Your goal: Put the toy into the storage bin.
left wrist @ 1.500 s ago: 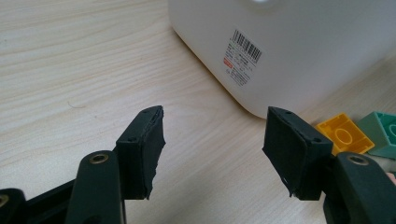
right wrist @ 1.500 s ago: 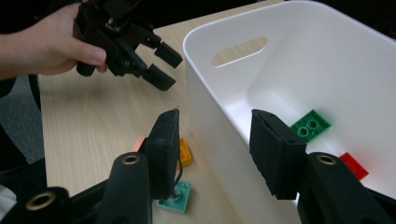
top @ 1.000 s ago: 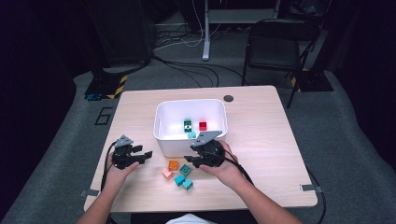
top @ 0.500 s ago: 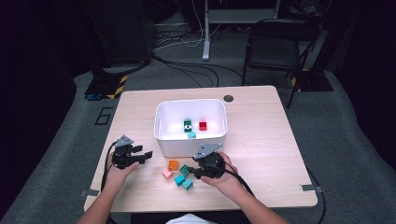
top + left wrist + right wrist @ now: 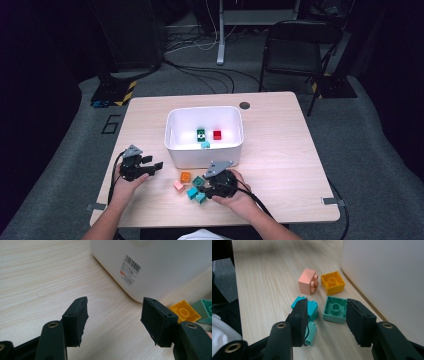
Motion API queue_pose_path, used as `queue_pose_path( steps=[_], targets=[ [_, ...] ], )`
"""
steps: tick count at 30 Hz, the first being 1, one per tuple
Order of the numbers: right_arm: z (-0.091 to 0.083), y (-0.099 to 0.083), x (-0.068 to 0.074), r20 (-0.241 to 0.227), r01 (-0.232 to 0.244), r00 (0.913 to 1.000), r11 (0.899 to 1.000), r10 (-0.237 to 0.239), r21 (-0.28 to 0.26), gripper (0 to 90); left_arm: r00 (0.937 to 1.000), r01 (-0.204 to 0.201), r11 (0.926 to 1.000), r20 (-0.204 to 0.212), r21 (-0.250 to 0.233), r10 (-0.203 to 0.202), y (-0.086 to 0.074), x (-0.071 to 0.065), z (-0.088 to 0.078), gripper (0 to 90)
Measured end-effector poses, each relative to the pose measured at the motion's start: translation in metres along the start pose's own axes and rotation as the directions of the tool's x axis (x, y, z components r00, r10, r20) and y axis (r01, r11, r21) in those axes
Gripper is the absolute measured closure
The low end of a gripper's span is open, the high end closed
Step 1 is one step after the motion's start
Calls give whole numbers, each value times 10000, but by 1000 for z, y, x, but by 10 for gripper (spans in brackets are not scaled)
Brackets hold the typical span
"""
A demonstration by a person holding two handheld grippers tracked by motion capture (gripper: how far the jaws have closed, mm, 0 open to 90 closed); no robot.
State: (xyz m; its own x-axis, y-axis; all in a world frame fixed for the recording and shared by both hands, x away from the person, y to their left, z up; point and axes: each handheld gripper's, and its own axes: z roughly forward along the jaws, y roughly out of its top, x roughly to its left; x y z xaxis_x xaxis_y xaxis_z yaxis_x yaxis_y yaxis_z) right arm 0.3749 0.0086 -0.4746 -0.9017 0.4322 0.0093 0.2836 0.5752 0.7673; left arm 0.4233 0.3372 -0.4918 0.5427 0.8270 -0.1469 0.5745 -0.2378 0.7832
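Counting three bricks [image 5: 217, 134] in the white tub [image 5: 172, 145] (five remained on the surface [image 5: 280, 165]), the right tongs [image 5: 325, 317] hovered open around the green brick [image 5: 335, 309]; the left tongs [image 5: 113, 320] gaped empty.

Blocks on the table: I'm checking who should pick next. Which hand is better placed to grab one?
Right. Its tongs hang open right over the loose blocks, the green block showing in the gap between them. The left tongs stand open over bare table beside the bin, farther from the blocks.
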Motion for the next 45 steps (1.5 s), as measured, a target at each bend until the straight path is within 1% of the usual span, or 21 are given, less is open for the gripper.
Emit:
queue_pose_path(
  steps=[3, 5, 7, 8, 9, 11, 12, 13, 15, 18, 20, 22, 29, 32, 34, 37, 38, 39, 41, 44, 45],
  targets=[
    [1, -2, 3, 12, -111, 9999, 9999, 111, -8, 516, 10000, -5, 10000, 1, 9, 5, 0, 0, 0, 376],
    [2, -3, 5, 21, 40, 10000, 10000, -40, 23, 516, 10000, 48, 10000, 2, -31, -48, 0, 0, 0, 377],
    [4, -4, 7, -70, -9, 10000, 10000, 10, 28, 513, 10000, 45, 10000, 18, 9, -45, 0, 0, 0, 377],
    [5, -4, 9, -66, 26, 10000, 10000, -26, 35, 511, 10000, 21, 10000, 31, 15, -21, 0, 0, 0, 377],
    [6, -4, 9, -101, 162, 9998, 9999, -161, 57, 508, 10000, 50, 10000, -21, -35, -50, 0, -1, 0, 377],
    [9, -5, 12, -164, 166, 9997, 9998, -165, 85, 499, 10000, 45, 10000, -18, -29, -45, 0, -1, 0, 376],
    [10, -5, 14, -163, 138, 9998, 9998, -136, 127, 496, 10000, 33, 10000, -15, -20, -33, 0, -1, 0, 376],
    [12, -5, 15, -227, 232, 9995, 9996, -228, 151, 493, 10000, 37, 10000, -16, -21, -37, 0, -1, 0, 376],
    [15, -6, 17, -279, 246, 9993, 9994, -239, 237, 488, 10000, 36, 10000, 26, 20, -36, 0, 0, 0, 376],
    [19, -8, 19, -259, 419, 9988, 9983, -409, 409, 486, 10000, 49, 10000, 27, 12, -49, 0, 0, 0, 377],
    [20, -9, 21, -220, 380, 9991, 9977, -368, 561, 486, 10000, -24, 10000, 40, 70, 23, 0, 0, 0, 376],
    [21, -11, 19, -228, 427, 9989, 9971, -413, 626, 491, 10000, -28, 10000, 61, 82, 28, 0, 0, 0, 376],
    [23, -17, 10, -424, -49, 9991, 9968, 82, 794, 565, 10000, 17, 10000, 50, 46, -17, 0, 0, 0, 376],
    [22, -17, 8, -404, -81, 9991, 9965, 115, 828, 573, 10000, 2, 10000, 48, 51, -2, 0, 0, 0, 377],
    [22, -17, 7, -385, 6, 9993, 9966, 26, 823, 576, 10000, 1, 10000, 18, 12, -1, 0, 0, 0, 376],
    [20, -16, 6, -398, 14, 9992, 9964, 20, 845, 578, 10000, 25, 10000, 23, 7, -25, 0, 0, 0, 376],
    [20, -15, 6, -440, -19, 9990, 9964, 57, 846, 578, 10000, 24, 10000, 19, 6, -24, 0, 0, 0, 376],
    [19, -14, 6, -453, 64, 9990, 9966, -27, 820, 578, 10000, 24, 10000, 18, 5, -24, 0, 0, 0, 377],
    [17, -12, 7, -473, -39, 9989, 9967, 78, 812, 578, 10000, 11, 10000, 14, 4, -11, 0, 0, 0, 376],
    [14, -8, 6, -550, 62, 9985, 9971, -20, 764, 578, 10000, 18, 10000, 1, -6, -18, 0, 0, 0, 377],
    [12, -7, 6, -557, 43, 9984, 9970, 0, 775, 578, 9999, 102, 9999, 4, -37, -102, 0, 0, 0, 376]
  ],
)
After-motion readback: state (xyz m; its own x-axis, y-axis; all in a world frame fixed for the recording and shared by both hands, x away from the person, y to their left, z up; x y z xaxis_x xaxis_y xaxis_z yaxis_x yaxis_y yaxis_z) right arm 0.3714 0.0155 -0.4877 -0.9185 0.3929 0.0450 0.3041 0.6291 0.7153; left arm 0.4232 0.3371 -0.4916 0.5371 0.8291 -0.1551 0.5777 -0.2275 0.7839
